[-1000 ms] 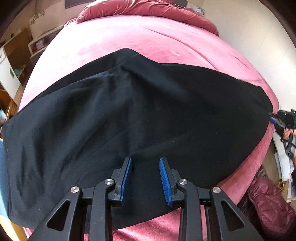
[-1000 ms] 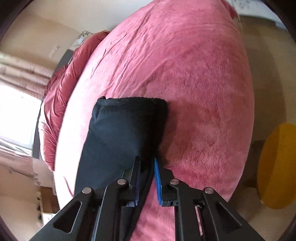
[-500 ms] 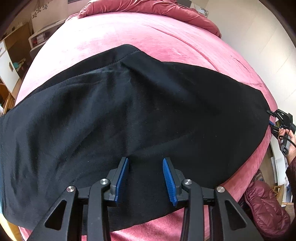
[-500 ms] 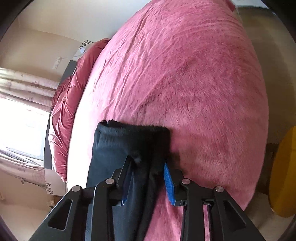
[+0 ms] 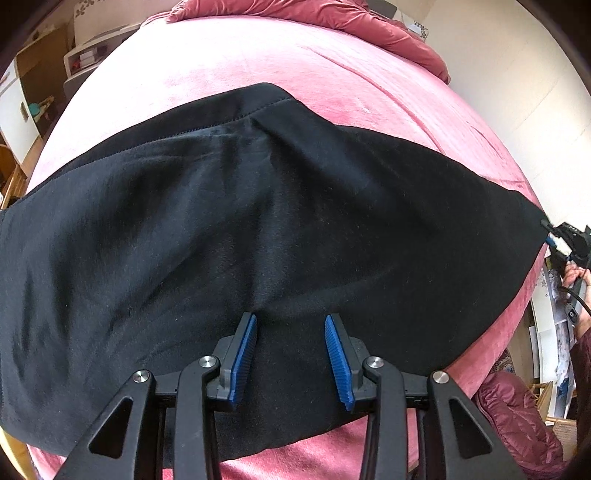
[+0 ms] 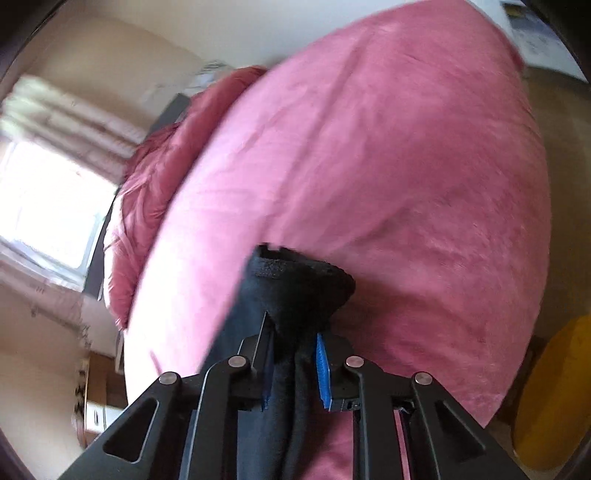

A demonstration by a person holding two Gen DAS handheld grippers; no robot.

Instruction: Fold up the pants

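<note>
Black pants (image 5: 258, 229) lie spread across a pink bed (image 5: 258, 62), folded lengthwise. My left gripper (image 5: 290, 325) is open just above the middle of the pants, near their front edge, holding nothing. My right gripper (image 6: 291, 332) is shut on the bunched cuff end of the pants (image 6: 295, 284) and holds it lifted above the bed. In the left wrist view the right gripper (image 5: 550, 232) sits at the far right tip of the pants.
A rumpled pink duvet (image 5: 332, 18) lies at the head of the bed. Shelves and a cabinet (image 5: 37, 92) stand to the left. A maroon jacket (image 5: 517, 417) lies at the right. A yellow round object (image 6: 554, 398) is on the floor beside the bed.
My right gripper closed on the cuff end, bunching it, and raised it off the bed; its view is now blurred. My left gripper stayed open and shifted slightly over the pants.
</note>
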